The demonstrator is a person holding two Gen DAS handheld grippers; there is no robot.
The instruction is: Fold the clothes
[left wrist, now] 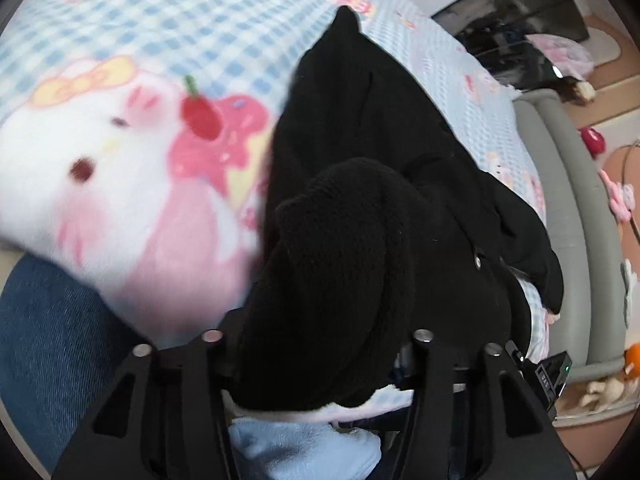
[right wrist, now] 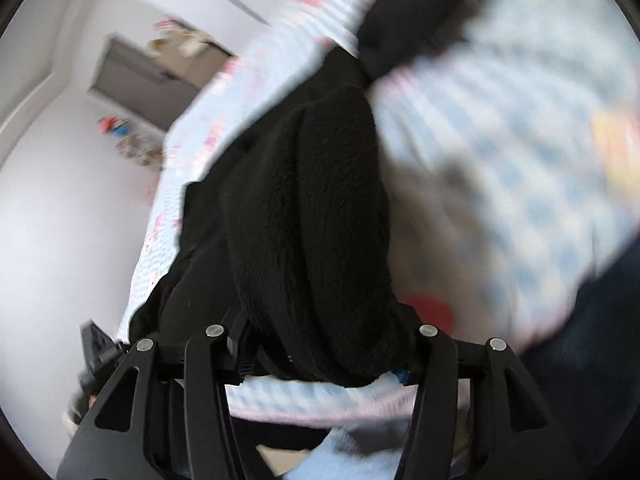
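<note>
Item: black fleece garment point(left wrist: 360, 168), lying rumpled across a blue-checked cartoon-cat blanket point(left wrist: 168, 20) on the bed. Left gripper point(left wrist: 320, 344): fleece bunched between its arms, fingertips buried; grip cannot be told. Right gripper point(right wrist: 320, 340): likewise smothered in fleece, grip unclear. Denim-clad leg point(left wrist: 44, 340) at the blanket's near edge.

- My left matte-black two-finger gripper point(left wrist: 320, 360) shows angular linkage arms with triangular cut-outs and four round silver pivot pins.
- My right matte-black gripper point(right wrist: 320, 360) matches.
- I wear dark blue denim trousers point(left wrist: 48, 340).
</note>
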